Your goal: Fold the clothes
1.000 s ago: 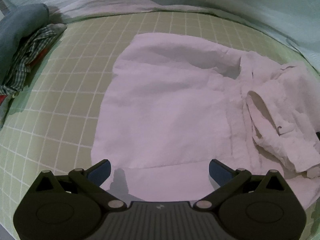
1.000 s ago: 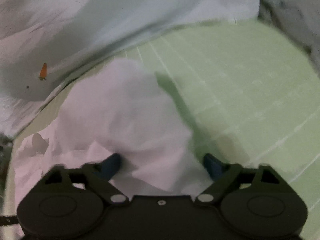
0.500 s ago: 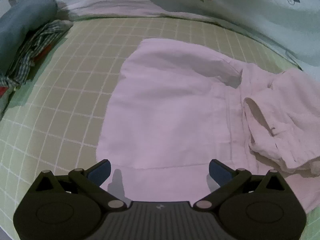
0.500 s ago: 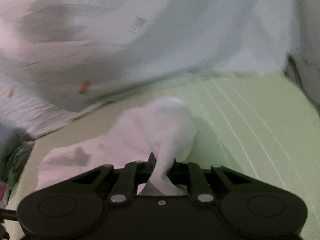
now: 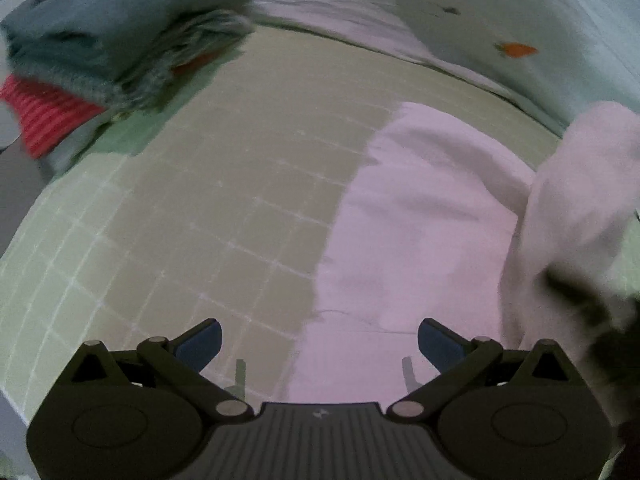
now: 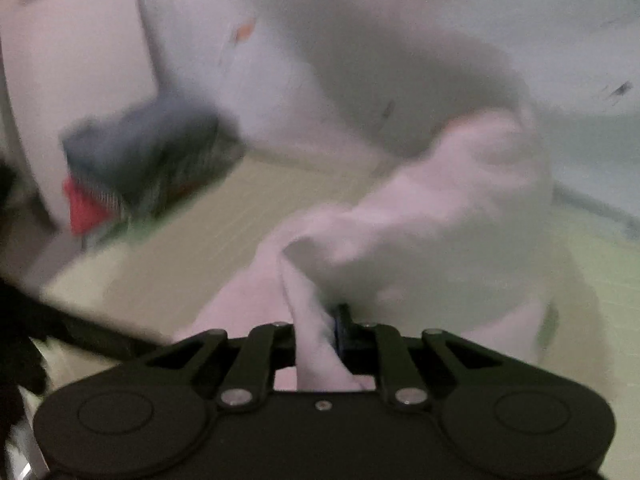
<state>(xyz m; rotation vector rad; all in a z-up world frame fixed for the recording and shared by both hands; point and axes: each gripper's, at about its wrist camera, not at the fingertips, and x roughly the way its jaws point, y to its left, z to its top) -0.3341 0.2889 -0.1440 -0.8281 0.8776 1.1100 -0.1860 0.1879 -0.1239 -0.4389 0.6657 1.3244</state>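
A pale pink garment (image 5: 420, 220) lies spread on the green checked sheet (image 5: 200, 220). In the left wrist view my left gripper (image 5: 320, 340) hovers open over the garment's near left edge, with nothing between its fingers. One part of the garment (image 5: 580, 200) is raised at the right, with a dark blurred shape (image 5: 600, 320) below it. In the right wrist view my right gripper (image 6: 320, 328) pinches a fold of the pink garment (image 6: 440, 220), which rises in a bunch ahead of it. Its jaws are opening slightly, with cloth still between the pads.
A pile of clothes (image 5: 120, 32), blue, checked and red striped, sits at the far left of the bed and also shows as the pile (image 6: 148, 160) in the right wrist view. A pale quilt with a carrot print (image 5: 520, 20) lies along the far side.
My right gripper closed on the pink cloth, lifted it and swung left with a roll. My left gripper slid left, so the garment's left edge now lies between its fingers.
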